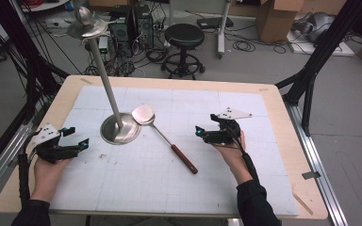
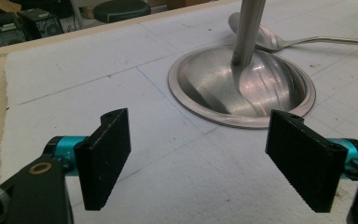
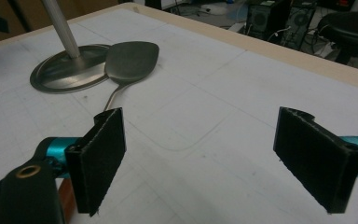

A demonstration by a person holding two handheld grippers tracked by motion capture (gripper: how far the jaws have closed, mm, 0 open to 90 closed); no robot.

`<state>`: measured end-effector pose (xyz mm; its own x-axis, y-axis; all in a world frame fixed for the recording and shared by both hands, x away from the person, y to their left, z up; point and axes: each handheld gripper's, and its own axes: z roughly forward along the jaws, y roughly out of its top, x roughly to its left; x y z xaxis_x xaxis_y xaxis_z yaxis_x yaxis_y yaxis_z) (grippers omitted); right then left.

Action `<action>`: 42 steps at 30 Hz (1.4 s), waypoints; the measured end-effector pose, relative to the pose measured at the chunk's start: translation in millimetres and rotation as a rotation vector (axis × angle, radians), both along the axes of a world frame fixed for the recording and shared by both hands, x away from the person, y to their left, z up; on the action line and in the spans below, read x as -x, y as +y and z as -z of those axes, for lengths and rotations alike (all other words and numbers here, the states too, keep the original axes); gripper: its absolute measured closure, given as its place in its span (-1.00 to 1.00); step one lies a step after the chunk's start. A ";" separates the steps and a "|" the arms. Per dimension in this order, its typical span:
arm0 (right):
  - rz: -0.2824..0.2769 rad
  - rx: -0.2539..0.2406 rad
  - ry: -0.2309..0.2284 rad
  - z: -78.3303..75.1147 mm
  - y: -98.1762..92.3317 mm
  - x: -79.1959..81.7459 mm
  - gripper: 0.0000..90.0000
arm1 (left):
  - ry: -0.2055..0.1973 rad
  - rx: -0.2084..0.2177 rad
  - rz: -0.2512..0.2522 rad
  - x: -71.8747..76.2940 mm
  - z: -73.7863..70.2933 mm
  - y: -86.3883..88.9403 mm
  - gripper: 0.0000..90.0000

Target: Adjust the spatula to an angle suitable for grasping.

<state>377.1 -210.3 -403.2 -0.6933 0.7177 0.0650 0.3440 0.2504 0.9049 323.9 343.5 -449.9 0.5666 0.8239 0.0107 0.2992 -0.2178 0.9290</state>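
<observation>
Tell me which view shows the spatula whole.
The high view: the spatula lies complete, blade by the stand's base, red handle toward the person. The right gripper view catches blade and neck; the left gripper view just blade and shaft.

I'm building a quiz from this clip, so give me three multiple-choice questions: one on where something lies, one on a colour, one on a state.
1. The spatula blade lies where?
A. at the stand base's rim
B. under the stool
C. in the right gripper

2. The spatula's handle grip is
A. blue
B. reddish-brown
C. green

3. The left gripper is
A. shut on the pole
B. open, empty
C. shut on the spatula

A: blade meets the round metal stand base.
B: high view shows it.
B: left gripper view shows jaws apart.
</observation>
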 end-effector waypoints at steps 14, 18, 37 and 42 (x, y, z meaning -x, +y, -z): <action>-0.080 0.052 0.050 4.7 47.0 -13.7 -0.66 | 0.000 -0.004 0.001 -0.1 -0.1 -0.2 -0.48; -0.096 0.069 0.071 9.8 59.6 -16.2 -0.66 | 0.001 -0.003 0.001 -0.1 0.0 -0.2 -0.48; -0.176 0.214 0.157 20.2 118.5 -26.1 -0.49 | 0.001 -0.005 0.001 -0.1 0.1 -0.6 -0.47; -0.187 0.274 0.173 23.6 129.3 -26.5 -0.34 | -0.001 -0.009 0.003 0.0 0.1 -1.0 -0.48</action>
<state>403.6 -81.1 -426.9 -0.8098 0.5865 0.0158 0.4114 0.5485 0.7280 324.0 342.5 -450.0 0.5694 0.8219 0.0187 0.2978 -0.2274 0.9271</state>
